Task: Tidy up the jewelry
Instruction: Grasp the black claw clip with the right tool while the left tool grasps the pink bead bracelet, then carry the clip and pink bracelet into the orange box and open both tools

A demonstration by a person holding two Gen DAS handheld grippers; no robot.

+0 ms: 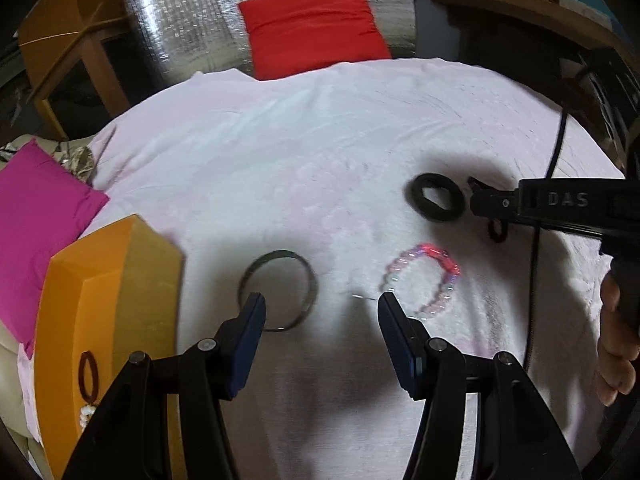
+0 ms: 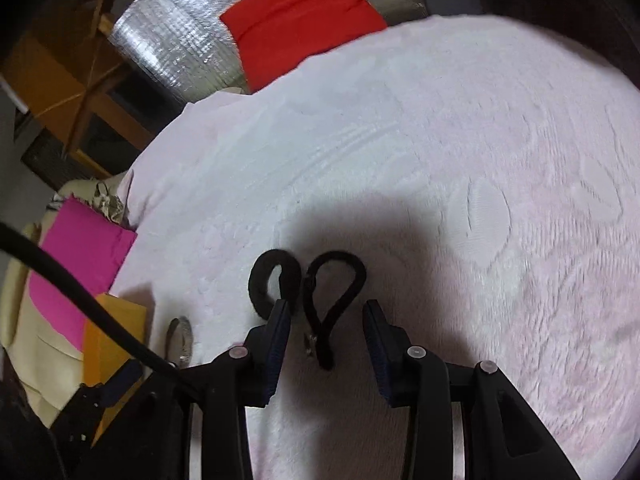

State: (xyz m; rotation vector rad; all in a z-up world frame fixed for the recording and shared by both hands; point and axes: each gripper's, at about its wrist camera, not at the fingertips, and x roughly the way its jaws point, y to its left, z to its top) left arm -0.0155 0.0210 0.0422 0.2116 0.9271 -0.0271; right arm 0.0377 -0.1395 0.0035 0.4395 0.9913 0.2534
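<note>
The thin black loop (image 2: 334, 304) lies on the white cloth (image 2: 480, 160), long axis from 12 to 6 o'clock, between the right gripper (image 2: 326, 308) and its parted, empty jaws; the left gripper (image 1: 320, 304) gapes empty over the metal bangle (image 1: 278, 290)

Dim, motion-blurred fisheye, dark shadows

Pale pink textured cloth (image 1: 320, 140) over table; silver foil sheet (image 1: 180, 28) behind, red cushion (image 1: 312, 24), wooden frame (image 1: 80, 40) at left.
</note>
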